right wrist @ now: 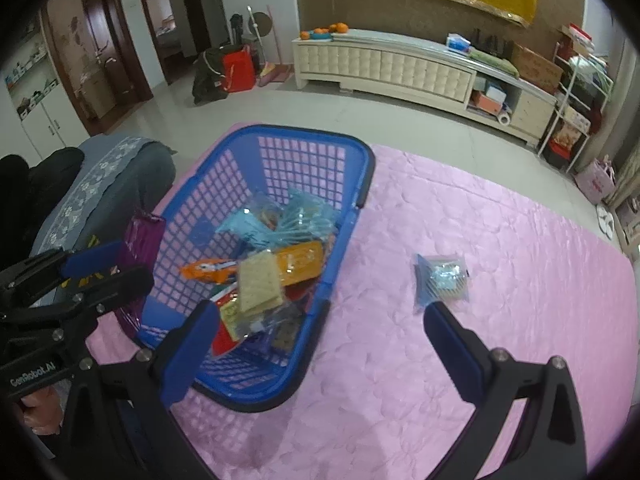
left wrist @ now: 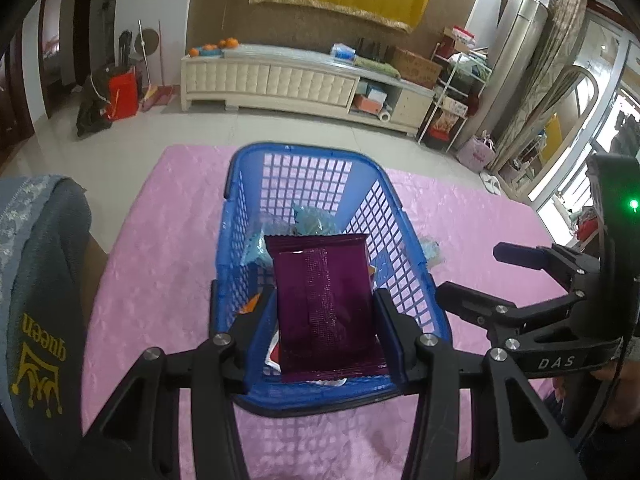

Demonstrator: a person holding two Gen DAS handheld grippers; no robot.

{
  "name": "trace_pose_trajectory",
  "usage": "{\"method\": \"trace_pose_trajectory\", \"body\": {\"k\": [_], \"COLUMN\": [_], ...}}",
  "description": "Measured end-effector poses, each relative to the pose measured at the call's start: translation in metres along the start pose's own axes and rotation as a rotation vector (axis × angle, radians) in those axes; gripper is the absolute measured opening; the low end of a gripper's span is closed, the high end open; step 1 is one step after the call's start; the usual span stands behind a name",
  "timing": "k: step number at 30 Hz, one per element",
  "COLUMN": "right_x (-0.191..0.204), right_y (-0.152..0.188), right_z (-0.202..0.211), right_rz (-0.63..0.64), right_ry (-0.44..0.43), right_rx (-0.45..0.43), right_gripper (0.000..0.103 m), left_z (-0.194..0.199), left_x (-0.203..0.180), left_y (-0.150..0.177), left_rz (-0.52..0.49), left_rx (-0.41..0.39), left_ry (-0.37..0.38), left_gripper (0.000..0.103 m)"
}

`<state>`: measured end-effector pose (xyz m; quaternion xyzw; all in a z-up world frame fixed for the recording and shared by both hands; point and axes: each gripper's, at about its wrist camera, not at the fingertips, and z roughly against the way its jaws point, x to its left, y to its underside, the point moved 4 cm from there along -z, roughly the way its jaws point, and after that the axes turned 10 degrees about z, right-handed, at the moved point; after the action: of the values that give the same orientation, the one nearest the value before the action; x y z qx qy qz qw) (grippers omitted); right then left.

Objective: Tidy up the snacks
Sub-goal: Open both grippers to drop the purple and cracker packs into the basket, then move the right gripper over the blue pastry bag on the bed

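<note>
A blue plastic basket [left wrist: 394, 216] stands on the pink tablecloth; it also shows in the right wrist view [right wrist: 352, 208] and holds several snack packets. My left gripper [left wrist: 324, 320] is shut on a purple snack packet [left wrist: 324, 304] and holds it over the basket's near end. In the right wrist view the left gripper [right wrist: 108, 268] and the purple packet [right wrist: 140, 236] are at the basket's left rim. My right gripper [right wrist: 316, 344] is open and empty above the table, right of the basket. A clear and blue snack packet [right wrist: 442, 278] lies on the cloth just beyond its right finger.
The pink tablecloth [right wrist: 500, 220] covers the table. A grey chair back [left wrist: 36, 280] stands at the table's left. Beyond the table are a tiled floor and a long cream cabinet [left wrist: 280, 80].
</note>
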<state>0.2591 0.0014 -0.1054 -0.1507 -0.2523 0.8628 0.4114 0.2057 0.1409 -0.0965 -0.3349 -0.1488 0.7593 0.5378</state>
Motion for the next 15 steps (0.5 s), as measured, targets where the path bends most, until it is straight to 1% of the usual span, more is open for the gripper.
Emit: {"method": "trace_pose_trajectory", "body": {"k": [5,10,11,13,15], "right_x": [-0.008,-0.015,-0.015,-0.015,-0.015], "right_y": [0.009,0.01,0.01,0.011,0.013], "right_z": [-0.012,-0.011,-0.01,-0.008,-0.005], "right_rz": [-0.008,-0.026,-0.027,-0.025,-0.029], "right_ry": [0.007,0.01,0.011,0.013,0.008], "right_rx": [0.036,0.036,0.031,0.026,0.024], "right_gripper": [0.103,0.103,0.103,0.103,0.103], "left_z": [-0.017,-0.026,-0.027,-0.03,-0.03], "left_x": [-0.002,0.002,0.003,0.005,0.004], "left_y": [0.006,0.01,0.012,0.014,0.019], "left_rz": [-0.002,0.006,0.006,0.008,0.009], "left_rx": [0.026,0.051,0.055,0.071,0.083], "left_ry": [0.0,-0.018,-0.027,-0.042,-0.043], "left_gripper": [0.046,0.046,0.048,0.06,0.061]}}
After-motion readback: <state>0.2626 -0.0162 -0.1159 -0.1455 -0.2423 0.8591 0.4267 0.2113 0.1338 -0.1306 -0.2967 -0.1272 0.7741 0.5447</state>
